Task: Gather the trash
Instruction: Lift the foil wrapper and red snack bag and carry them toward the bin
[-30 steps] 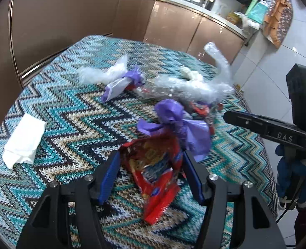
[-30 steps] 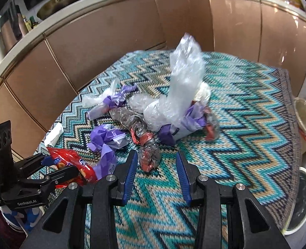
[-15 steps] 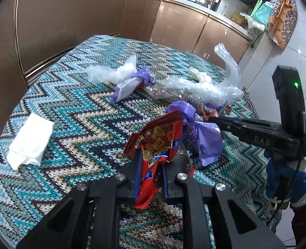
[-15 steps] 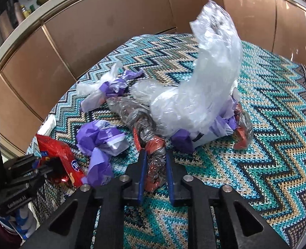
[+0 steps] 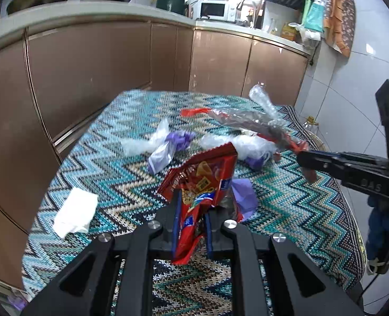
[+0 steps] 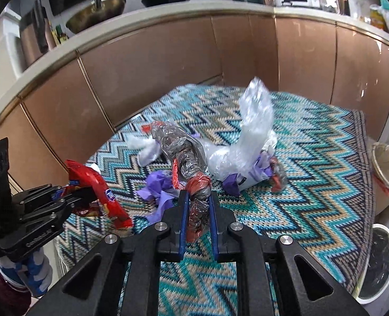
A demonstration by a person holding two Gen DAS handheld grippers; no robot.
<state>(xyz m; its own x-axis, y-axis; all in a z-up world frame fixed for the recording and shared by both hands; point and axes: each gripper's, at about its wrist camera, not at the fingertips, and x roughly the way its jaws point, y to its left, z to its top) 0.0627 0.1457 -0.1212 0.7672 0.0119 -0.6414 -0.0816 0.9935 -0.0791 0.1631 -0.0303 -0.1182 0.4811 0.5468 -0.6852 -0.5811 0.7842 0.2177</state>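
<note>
My left gripper [image 5: 191,205] is shut on a red snack bag [image 5: 202,176] and holds it above the zigzag tablecloth [image 5: 286,205]; it also shows in the right wrist view [image 6: 99,187]. My right gripper [image 6: 197,196] is shut on a twisted clear-and-red wrapper [image 6: 186,158], lifted off the cloth; the wrapper shows in the left wrist view [image 5: 247,121]. On the cloth lie a crumpled purple wrapper [image 6: 157,184], a clear plastic bag [image 6: 252,131], a white-and-purple wrapper [image 5: 165,142] and a white tissue [image 5: 74,212].
Brown kitchen cabinets [image 5: 94,68] run behind the table. A lined bin [image 6: 388,166] and a white round bin [image 6: 379,263] stand on the floor to the right of the table. The tablecloth's edge [image 5: 352,231] drops off at the right.
Both grippers have risen from the table with their loads. The red snack bag and the twisted clear wrapper now hang clear of the cloth.
</note>
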